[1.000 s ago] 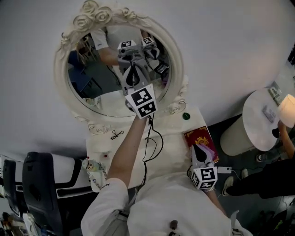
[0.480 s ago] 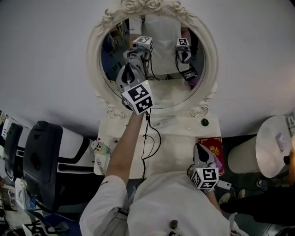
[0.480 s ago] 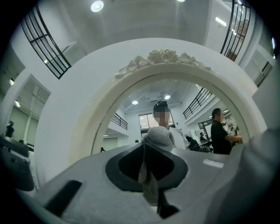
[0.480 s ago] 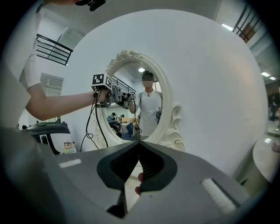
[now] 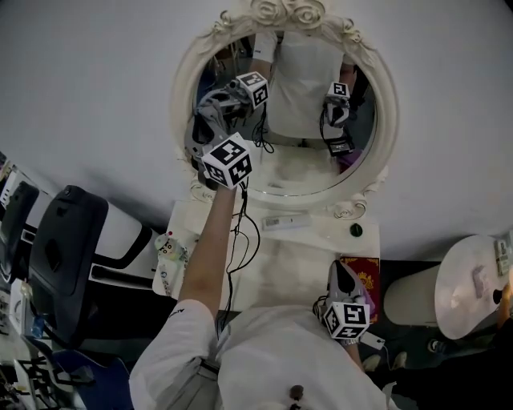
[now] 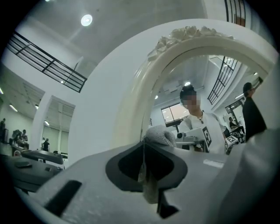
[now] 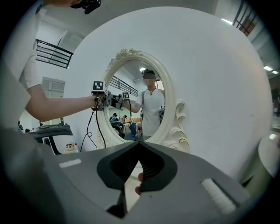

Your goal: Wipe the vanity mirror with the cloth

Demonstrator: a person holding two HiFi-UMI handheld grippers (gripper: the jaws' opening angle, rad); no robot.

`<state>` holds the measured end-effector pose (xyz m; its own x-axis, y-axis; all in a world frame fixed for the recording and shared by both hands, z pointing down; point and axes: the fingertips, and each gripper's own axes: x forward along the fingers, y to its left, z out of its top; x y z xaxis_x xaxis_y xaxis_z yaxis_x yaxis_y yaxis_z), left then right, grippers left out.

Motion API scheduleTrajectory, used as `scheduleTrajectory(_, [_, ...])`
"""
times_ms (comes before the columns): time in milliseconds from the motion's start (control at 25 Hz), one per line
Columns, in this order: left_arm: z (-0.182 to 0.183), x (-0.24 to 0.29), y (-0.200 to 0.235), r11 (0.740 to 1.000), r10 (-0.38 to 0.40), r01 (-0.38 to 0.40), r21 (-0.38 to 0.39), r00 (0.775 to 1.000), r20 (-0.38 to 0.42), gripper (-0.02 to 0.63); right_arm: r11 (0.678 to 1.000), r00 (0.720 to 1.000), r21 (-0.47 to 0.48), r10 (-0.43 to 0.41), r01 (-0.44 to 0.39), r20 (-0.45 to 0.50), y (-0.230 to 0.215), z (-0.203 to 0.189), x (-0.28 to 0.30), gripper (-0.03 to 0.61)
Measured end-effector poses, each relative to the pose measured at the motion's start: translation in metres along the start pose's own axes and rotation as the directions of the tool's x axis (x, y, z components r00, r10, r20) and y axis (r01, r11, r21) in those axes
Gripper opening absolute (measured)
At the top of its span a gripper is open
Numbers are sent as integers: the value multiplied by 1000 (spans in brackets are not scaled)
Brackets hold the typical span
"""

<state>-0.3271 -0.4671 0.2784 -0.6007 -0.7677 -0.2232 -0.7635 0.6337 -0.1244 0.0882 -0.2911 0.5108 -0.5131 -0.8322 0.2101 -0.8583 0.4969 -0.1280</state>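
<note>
The oval vanity mirror (image 5: pixel 309 164) in its ornate white frame (image 5: pixel 287 12) hangs above the vanity. My left gripper (image 5: pixel 200 130) is raised to the glass at its left edge, next to the frame. It is shut on a pale grey cloth (image 6: pixel 159 135) that bunches at the jaw tips against the glass; a strip of the cloth hangs between the jaws. The frame (image 6: pixel 175 48) arches close over them. My right gripper (image 5: pixel 341 272) stays low by my body, over the vanity's right side, shut with nothing in it. It faces the mirror (image 7: pixel 135 100) from a distance.
The white vanity top (image 5: pixel 296 252) carries a red booklet (image 5: pixel 362 282), a small green knob (image 5: pixel 356 231) and a white bar (image 5: pixel 286 222). A cable (image 5: pixel 235 240) trails from the left gripper. A black chair (image 5: pixel 60 248) stands at the left, a round white side table (image 5: pixel 473 292) at the right.
My left gripper has carried the cloth leftwards over the glass, from near the lower middle to the left edge. The head view has shifted too. The right gripper has stayed low.
</note>
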Motion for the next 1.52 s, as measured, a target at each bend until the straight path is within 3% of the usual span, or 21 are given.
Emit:
scheduleTrajectory(200, [-2,4,10,999,54,-54,5,998,16,14,1000,1000,11,-29,29,0,-12,-1,-1,8])
scheduleTrajectory(320, [-3,2,8,999,44,-44,-6,999,18,14,1000,1000,4,-19,19,-3,-9,-1,-1,8])
scheduleTrajectory(440, [3,-11,-7,998,-52,54,-36,998,41,19,1000,1000,-7,-2,2,-5,-4,0,1,8])
scheduleTrajectory(560, [10,-42,-41,982,-178,181,-45,981,72,18,1000,1000,-11,6,-6,-12,-3,-1,3,8])
scheduleTrajectory(680, [18,-78,-88,945,-315,321,-60,945,93,20,1000,1000,-17,11,-11,-11,1,-1,3,8])
scheduleTrajectory(880, [18,-125,-171,860,-496,504,-75,862,104,20,1000,1000,-3,-28,28,-3,-5,-2,-7,8])
scheduleTrajectory(1240, [3,-190,-298,686,-715,719,-112,694,83,20,981,982,29,-190,191,-15,-40,-11,-42,8])
scheduleTrajectory(1400, [5,-203,-330,644,-748,750,-153,659,82,20,961,961,42,-273,274,-37,-60,-16,-63,8])
scheduleTrajectory(1520, [2,-206,-344,634,-752,749,-192,655,73,20,946,946,40,-321,323,-45,-67,-20,-77,8])
